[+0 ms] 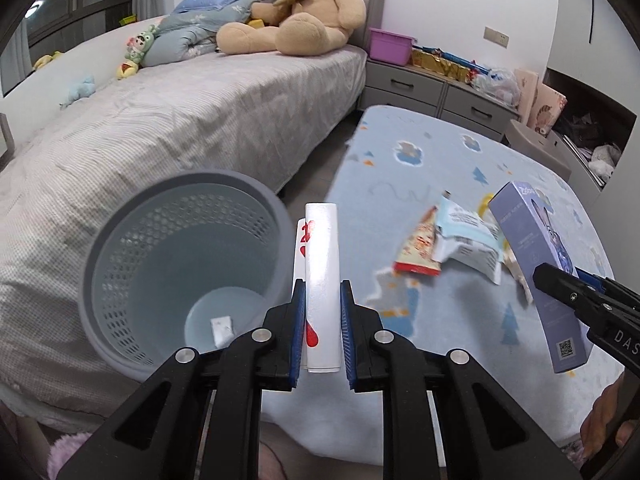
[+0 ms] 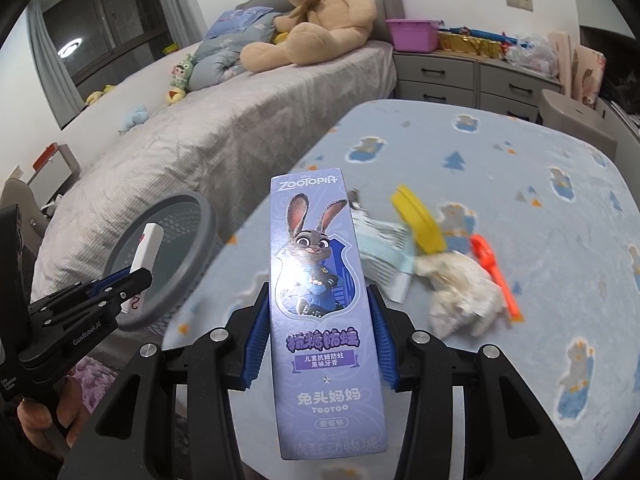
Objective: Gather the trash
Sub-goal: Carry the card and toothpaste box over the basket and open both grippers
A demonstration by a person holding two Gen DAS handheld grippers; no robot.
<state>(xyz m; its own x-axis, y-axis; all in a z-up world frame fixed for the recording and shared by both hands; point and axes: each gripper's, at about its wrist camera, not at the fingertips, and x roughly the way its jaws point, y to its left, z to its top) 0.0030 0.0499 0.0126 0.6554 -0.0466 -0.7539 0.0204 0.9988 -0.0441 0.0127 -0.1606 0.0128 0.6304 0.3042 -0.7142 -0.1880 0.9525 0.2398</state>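
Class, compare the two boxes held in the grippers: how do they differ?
The purple box is wide, with a cartoon rabbit; the white box is slim, with red marks. The purple box is over the rug; the white box is beside the bin. Both stand upright, clamped.

grey bed [image 1: 192,120], teddy bear [image 1: 308,8], drawers [image 1: 440,92], blue rug [image 1: 440,168], dark window [image 2: 104,28].

I hold a white box [image 1: 321,276] upright beside the grey bin [image 1: 176,268] and a purple carton [image 2: 326,320], wrappers [image 1: 448,240] littering the mat.
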